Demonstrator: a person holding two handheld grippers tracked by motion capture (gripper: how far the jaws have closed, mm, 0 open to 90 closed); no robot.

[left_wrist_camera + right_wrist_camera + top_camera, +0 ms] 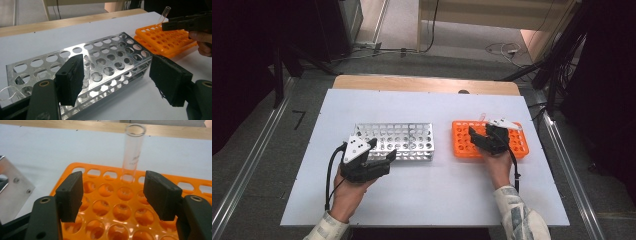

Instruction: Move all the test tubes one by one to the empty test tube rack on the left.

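The right gripper (113, 195) hangs over the orange rack (100, 207), fingers parted and empty; the glass test tube (133, 150) stands upright at upper centre, beyond them; the left gripper (117, 80), open too, faces the metal rack (105, 57) on the white worktop (422, 190).

A white counter (427, 195) carries the work, with a strip of bare wood (422, 83) showing along its far edge. Two racks lie directly on it, side by side and a little apart: a silver metal rack (404, 140) full of round holes towards the left, and a flat orange rack (462, 142) towards the right. A clear glass tube (133, 150) stands upright in a far-row hole of the orange rack.
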